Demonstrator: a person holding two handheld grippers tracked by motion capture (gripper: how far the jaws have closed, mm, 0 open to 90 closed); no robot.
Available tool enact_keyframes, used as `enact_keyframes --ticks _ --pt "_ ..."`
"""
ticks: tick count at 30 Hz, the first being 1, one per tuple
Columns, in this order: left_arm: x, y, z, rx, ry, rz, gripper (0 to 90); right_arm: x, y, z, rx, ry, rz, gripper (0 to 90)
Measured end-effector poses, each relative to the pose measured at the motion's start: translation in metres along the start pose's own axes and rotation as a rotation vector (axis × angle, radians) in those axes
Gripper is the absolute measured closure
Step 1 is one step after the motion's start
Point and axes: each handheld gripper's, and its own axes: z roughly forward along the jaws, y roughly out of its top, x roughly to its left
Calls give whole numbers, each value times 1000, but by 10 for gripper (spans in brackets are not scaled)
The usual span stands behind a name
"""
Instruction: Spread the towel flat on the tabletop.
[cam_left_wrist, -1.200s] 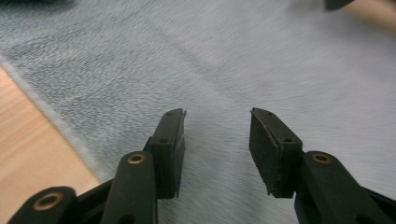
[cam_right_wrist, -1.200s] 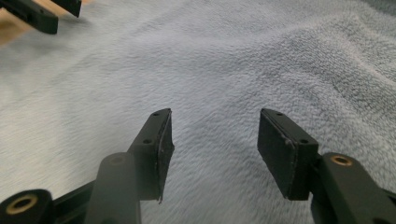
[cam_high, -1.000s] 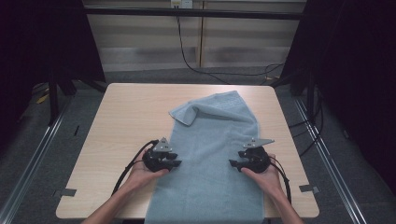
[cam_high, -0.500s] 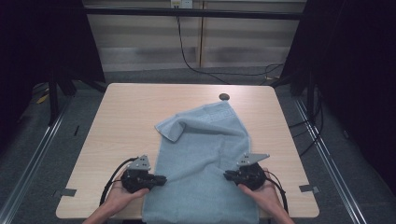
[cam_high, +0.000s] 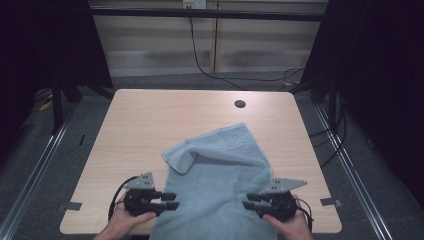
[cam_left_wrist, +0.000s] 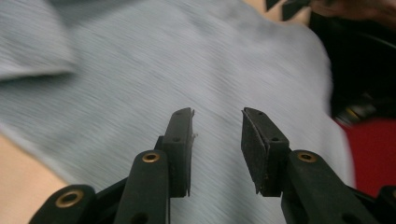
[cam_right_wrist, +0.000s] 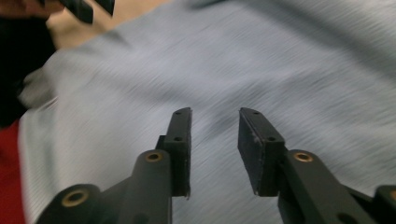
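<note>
Near the table's (cam_high: 150, 115) front edge, a pale blue terry towel (cam_high: 220, 185) lies lengthwise, its near end cut off below the high view and its far corner folded back, showing a woven border. Both gripper views are motion-blurred. The left gripper (cam_high: 167, 201) and right gripper (cam_high: 251, 201) have just been opening; their black padded jaws stand parted, gripping nothing, the towel's ribbed weave behind them.

**Soft terry on pale wood**

The light blue terry-cloth towel (cam_high: 220, 185) looks matt and finely ribbed, with a woven patterned band near its far edge. The light wood-grain tabletop (cam_high: 150, 125) under it is smooth, faintly sheened. The black plastic left gripper (cam_left_wrist: 215, 140) is matt — brass-coloured metal rivets glint, and its pads (cam_left_wrist: 250, 144) look rough.
</note>
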Motion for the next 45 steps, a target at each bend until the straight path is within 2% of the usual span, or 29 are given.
enact_keyframes --ticks 1,2,3,4,5,7,8,9,10,12,14,15,17,18,19,20,21,23,25,28,31,32,34,36,37,40,42,43,45 --pt "8 5 7 14 28 2 639 -8 6 3 -13 -15 -3 639" --pt "12 7 12 15 45 -2 638 -19 12 8 -8 -53 -14 617" --pt "18 12 17 19 86 6 633 -27 16 13 -3 -65 -10 611" --pt "22 14 21 23 95 2 628 -38 21 21 5 -73 5 609" --pt "27 17 26 30 96 -5 624 -44 23 25 11 -86 6 606" --pt "35 24 35 27 130 -25 596 -58 29 40 45 -119 -2 610" --pt "39 28 39 24 132 -44 587 -61 30 44 51 -124 4 609" --pt "42 31 42 19 152 -40 569 -65 31 48 55 -129 13 608" --pt "42 32 44 19 186 -27 561 -66 31 52 69 -139 9 604" --pt "46 32 46 7 201 -50 521 -66 30 55 85 -158 -6 591" --pt "50 31 46 7 245 -51 502 -66 26 56 102 -169 -17 580" --pt "54 31 46 3 247 -67 502 -66 24 56 119 -179 -16 577" --pt "60 31 47 -10 253 -74 507 -66 21 55 107 -170 -7 575" --pt "63 33 49 3 251 -79 534 -66 21 55 107 -166 -11 575" --pt "66 37 50 12 269 -57 580 -65 21 56 110 -168 -8 572" --pt "67 39 50 -9 268 -51 672 -64 21 56 111 -169 -12 567" --pt "71 43 51 -1 258 -61 764 -65 21 56 106 -162 -17 567" --pt "75 47 53 -2 270 -44 847 -65 21 56 106 -159 -8 566" --pt "80 52 54 -25 273 -53 870 -65 21 56 110 -160 -8 565" --pt "93 62 49 -76 307 -84 877 -65 21 55 110 -157 -7 566" --pt "107 74 38 -124 355 -105 876 -64 20 55 109 -148 -3 566" --pt "112 77 34 -149 384 -126 875 -64 20 55 108 -147 -4 566" --pt "119 80 30 -163 411 -137 853 -64 20 55 109 -143 -4 566" --pt "121 77 26 -195 400 -170 780 -63 19 54 114 -144 -7 566" --pt "120 75 25 -194 395 -167 766 -63 19 53 113 -139 -4 566" --pt "110 65 25 -164 356 -125 720 -61 18 52 119 -134 -7 565" --pt "100 58 28 -141 298 -90 699 -60 17 51 120 -128 -10 572" --pt "95 55 31 -119 285 -59 678 -59 17 51 124 -124 -14 580" --pt "85 49 41 -50 209 3 649 -54 18 52 136 -148 -55 656"
